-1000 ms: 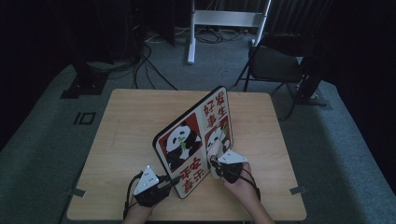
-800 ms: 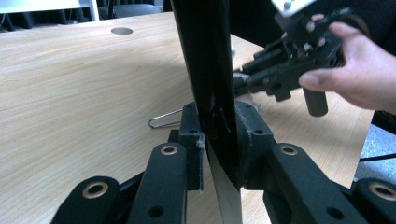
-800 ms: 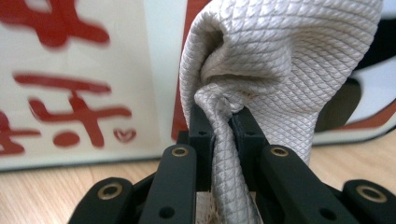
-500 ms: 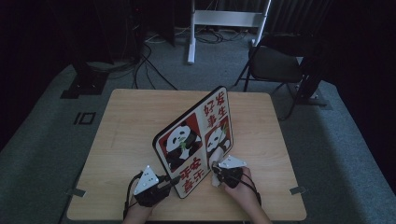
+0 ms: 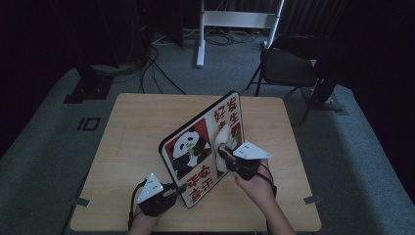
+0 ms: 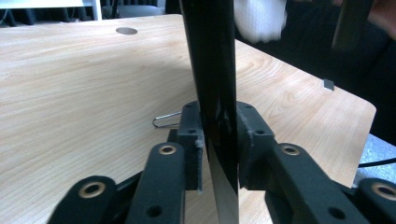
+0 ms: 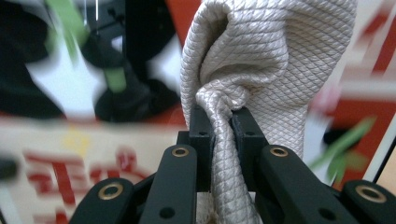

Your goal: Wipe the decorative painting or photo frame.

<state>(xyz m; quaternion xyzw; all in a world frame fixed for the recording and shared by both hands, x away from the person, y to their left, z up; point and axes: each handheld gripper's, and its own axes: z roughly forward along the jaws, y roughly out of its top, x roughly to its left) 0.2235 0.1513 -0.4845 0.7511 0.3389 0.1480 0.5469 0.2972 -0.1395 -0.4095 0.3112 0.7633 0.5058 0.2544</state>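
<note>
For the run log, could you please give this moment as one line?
left gripper: shut on panda board edge, held upright | right gripper: shut on white cloth, against board face | table: paperclip

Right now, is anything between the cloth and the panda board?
Nothing visible. The right gripper pinches the white cloth and holds it right at the panda board, which the left gripper clamps upright by its bottom edge.

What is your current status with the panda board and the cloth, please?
Left gripper shut on panda board, propping it on edge. Right gripper shut on cloth, against the board's face. Paperclip beside left jaws, clear.
</note>
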